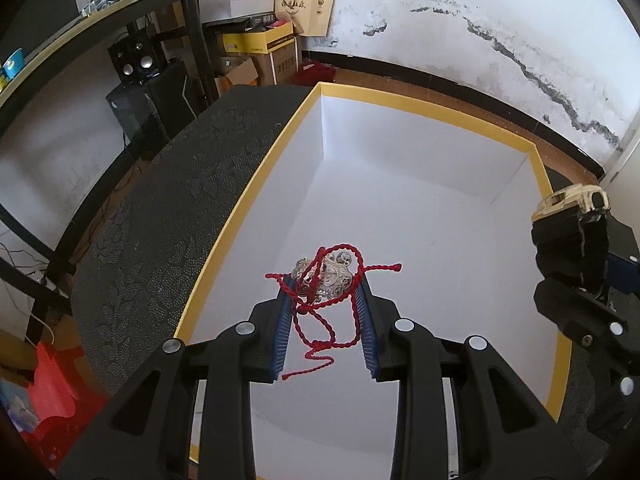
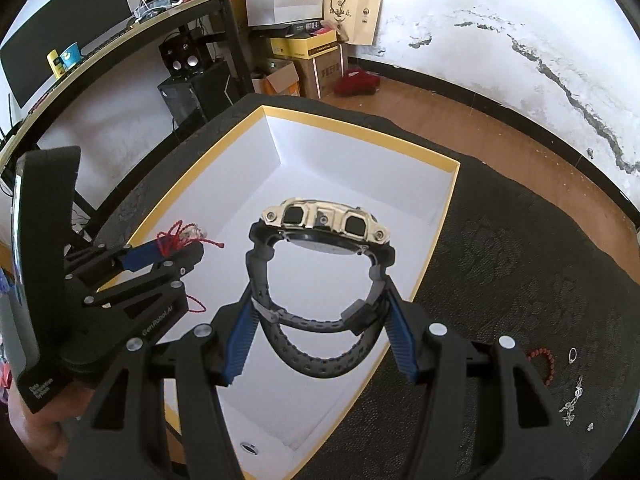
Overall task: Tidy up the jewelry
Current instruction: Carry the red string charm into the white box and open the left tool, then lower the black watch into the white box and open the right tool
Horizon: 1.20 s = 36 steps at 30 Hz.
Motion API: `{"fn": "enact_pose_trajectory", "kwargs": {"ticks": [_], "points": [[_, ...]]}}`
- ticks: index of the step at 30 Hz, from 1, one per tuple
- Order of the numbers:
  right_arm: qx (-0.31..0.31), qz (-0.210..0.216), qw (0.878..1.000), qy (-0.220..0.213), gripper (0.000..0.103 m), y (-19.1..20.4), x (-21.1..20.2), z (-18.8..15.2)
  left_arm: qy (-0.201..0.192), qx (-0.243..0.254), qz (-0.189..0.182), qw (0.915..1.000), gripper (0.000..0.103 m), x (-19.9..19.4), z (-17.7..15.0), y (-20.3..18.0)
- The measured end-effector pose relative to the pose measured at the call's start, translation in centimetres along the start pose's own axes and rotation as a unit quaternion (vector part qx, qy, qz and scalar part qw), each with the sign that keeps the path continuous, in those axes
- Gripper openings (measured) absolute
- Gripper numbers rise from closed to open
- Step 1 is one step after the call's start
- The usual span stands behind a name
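The left gripper point(image 1: 325, 280) is clamped on a silver filigree pendant point(image 1: 326, 278) tangled in a twisted red cord point(image 1: 320, 320), whose loose loops and knotted ends dangle between the blue finger pads, held above the white floor of the open yellow-rimmed box point(image 1: 248, 200). To its right, the right gripper point(image 2: 320, 300) grips a wristwatch point(image 2: 320, 220) by its black perforated strap; the pale gold case sits upright over the box. Farther right, a red bead bracelet point(image 2: 542, 356), a small ring point(image 2: 573, 354) and a silver chain point(image 2: 573, 400) lie on the dark patterned tablecloth point(image 2: 520, 260).
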State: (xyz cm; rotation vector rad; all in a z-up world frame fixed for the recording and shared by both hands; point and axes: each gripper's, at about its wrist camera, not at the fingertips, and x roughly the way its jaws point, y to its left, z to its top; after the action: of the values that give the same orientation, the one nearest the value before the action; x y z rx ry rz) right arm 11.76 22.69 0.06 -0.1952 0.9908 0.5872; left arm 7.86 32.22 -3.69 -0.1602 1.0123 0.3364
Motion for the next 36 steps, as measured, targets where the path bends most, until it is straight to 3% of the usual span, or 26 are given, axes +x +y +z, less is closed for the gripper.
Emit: {"fn": "enact_pose_trajectory", "kwargs": {"ticks": [11,13,14,18,24,36], "points": [[0.003,0.001,1.0,-0.005,0.057,0.0,-0.3,0.1,0.003,0.005,0.004,1.0,0.033,0.2,0.0,-0.2],[0.004,0.0,1.0,-0.006,0.057,0.0,-0.3,0.1,0.005,0.004,0.003,1.0,0.058,0.3,-0.1,-0.3],[0.005,0.0,1.0,-0.007,0.058,0.0,-0.4,0.2,0.003,0.003,0.003,1.0,0.077,0.2,-0.1,-0.3],[0.009,0.001,1.0,-0.011,0.058,-0.1,-0.7,0.7,-0.012,0.009,0.011,0.9998,0.088,-0.3,0.0,-0.6],[0.012,0.001,1.0,-0.015,0.058,-0.1,-1.0,0.7,-0.011,0.008,0.007,0.9999,0.091,-0.2,-0.1,-0.5],[0.018,0.009,1.0,0.0,0.058,-0.1,1.5,1.1,-0.025,0.027,0.039,0.9986,0.091,-1.3,-0.4,0.5]]}}
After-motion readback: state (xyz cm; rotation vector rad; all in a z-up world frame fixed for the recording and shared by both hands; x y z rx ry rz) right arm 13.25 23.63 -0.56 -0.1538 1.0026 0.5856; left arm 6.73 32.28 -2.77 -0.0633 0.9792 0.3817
